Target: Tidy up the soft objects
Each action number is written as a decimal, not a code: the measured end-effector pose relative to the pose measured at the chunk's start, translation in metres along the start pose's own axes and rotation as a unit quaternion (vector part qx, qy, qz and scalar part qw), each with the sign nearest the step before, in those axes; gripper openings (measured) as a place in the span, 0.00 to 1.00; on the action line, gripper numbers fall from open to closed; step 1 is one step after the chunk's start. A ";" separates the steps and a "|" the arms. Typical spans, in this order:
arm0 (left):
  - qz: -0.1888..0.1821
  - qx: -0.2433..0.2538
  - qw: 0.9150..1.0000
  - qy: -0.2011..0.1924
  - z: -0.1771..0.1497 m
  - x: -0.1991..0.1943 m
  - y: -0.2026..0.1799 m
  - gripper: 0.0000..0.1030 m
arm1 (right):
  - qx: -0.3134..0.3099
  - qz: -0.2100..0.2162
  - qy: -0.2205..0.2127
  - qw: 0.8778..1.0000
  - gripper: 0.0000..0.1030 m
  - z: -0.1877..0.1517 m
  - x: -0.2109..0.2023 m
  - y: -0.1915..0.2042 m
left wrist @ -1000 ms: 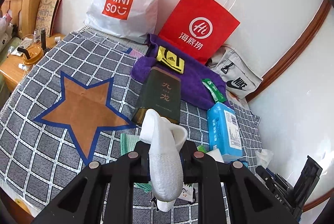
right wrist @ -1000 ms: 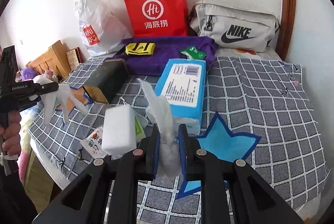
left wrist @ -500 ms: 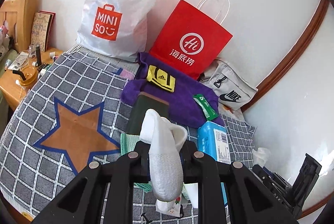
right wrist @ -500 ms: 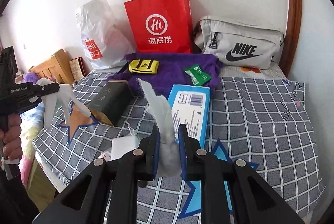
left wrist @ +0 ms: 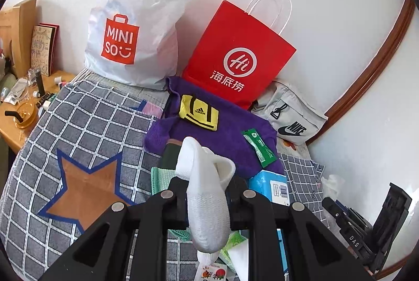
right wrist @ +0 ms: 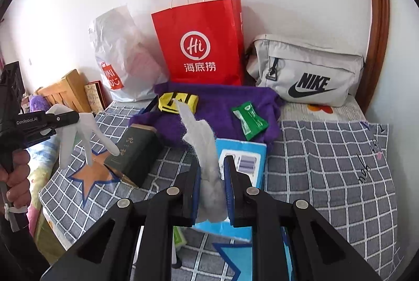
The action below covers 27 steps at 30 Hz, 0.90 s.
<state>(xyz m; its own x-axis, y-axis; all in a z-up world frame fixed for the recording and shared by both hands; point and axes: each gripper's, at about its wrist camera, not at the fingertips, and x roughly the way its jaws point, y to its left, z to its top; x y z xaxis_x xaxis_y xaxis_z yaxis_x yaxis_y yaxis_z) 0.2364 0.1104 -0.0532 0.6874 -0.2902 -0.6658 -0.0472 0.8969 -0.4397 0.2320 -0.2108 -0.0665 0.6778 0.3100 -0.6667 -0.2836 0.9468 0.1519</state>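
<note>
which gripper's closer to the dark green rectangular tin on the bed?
Left, probably. The left gripper, holding a white glove, hangs just left of the dark green rectangular tin. The right gripper, clamping a white tissue, sits right of it, over the blue pack.

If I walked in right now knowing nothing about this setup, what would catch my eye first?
Probably the bright red paper bag standing against the wall at the back of the bed, between a white Miniso bag and a grey Nike pouch. Up close, the left gripper is clamped on a white sock, and the right gripper on a wispy white tissue. Under them lies a grey checked bedspread with star patches.
</note>
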 end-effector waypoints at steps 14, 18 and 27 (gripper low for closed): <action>0.002 0.013 1.000 0.004 0.029 0.033 -0.004 0.17 | -0.003 -0.010 -0.009 1.000 0.17 0.036 0.034 -0.009; 0.005 0.019 1.000 0.007 0.036 0.042 -0.007 0.17 | -0.005 -0.014 -0.007 1.000 0.17 0.044 0.044 -0.012; 0.012 0.024 0.999 0.018 0.053 0.062 -0.011 0.17 | -0.003 -0.013 -0.001 1.000 0.17 0.057 0.070 -0.019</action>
<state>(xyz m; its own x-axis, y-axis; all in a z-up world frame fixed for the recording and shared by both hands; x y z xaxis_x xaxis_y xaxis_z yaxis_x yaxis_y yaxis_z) 0.3173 0.1004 -0.0579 0.6602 -0.2800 -0.6969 -0.0268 0.9185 -0.3944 0.3233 -0.2019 -0.0745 0.6863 0.2859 -0.6688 -0.2698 0.9540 0.1310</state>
